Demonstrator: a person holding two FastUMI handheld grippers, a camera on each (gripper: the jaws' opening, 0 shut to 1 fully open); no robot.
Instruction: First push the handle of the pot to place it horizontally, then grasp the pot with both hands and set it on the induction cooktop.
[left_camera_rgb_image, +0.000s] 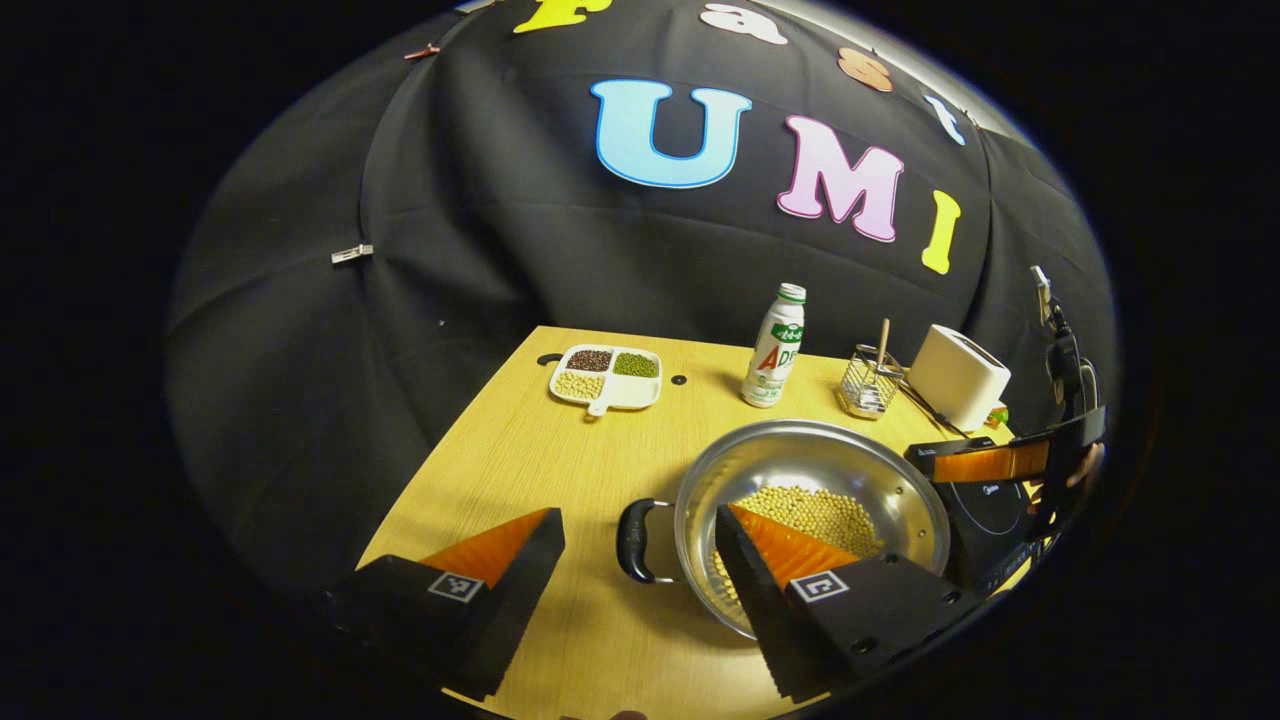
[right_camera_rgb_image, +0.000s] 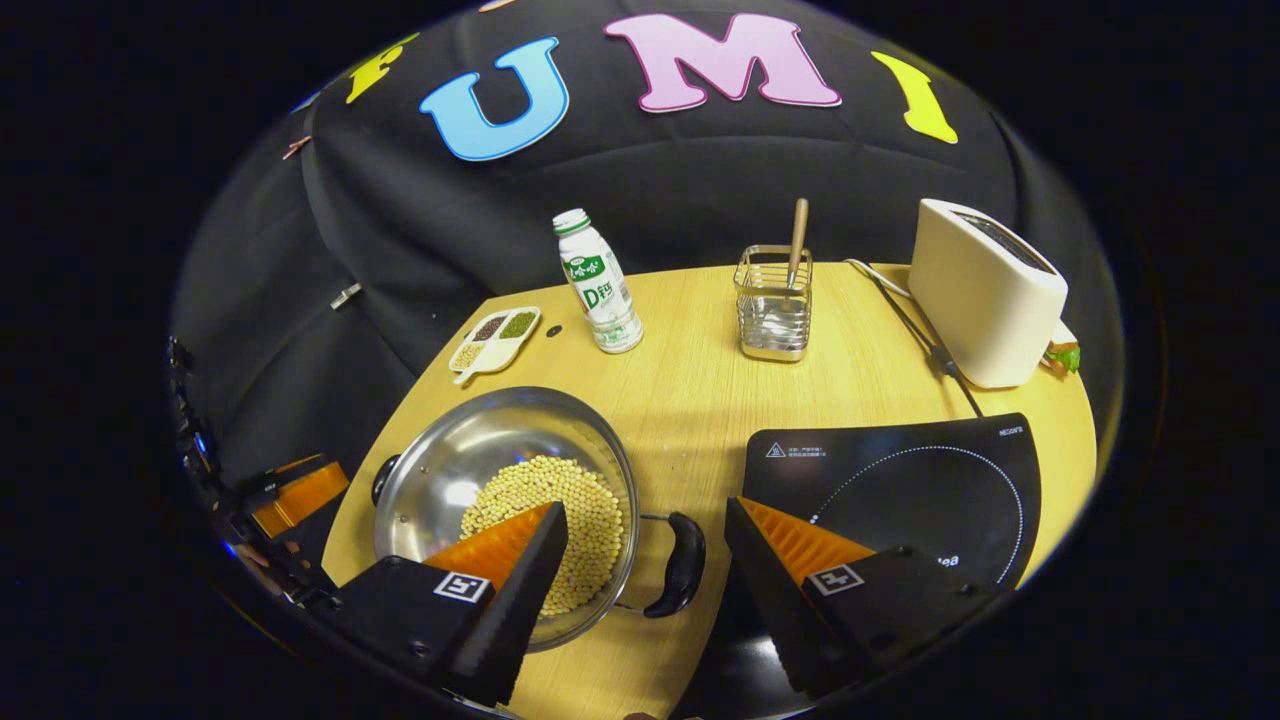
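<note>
Handles straddled, pot not yet lifted or on the cooktop.

On the left, the left gripper (left_camera_rgb_image: 640, 560) hangs with jaws wide apart around the pot's left handle (left_camera_rgb_image: 634, 540), gripping nothing. The pot (right_camera_rgb_image: 505, 500), holding pale beans, sits on the table (right_camera_rgb_image: 690, 400) just beside the induction cooktop (right_camera_rgb_image: 900, 490), both handles apparently level. The right gripper (right_camera_rgb_image: 645, 560) likewise gapes around the right handle (right_camera_rgb_image: 683, 563). Judged from this, the pushing looks done; closing, lifting and setting down remain.
</note>
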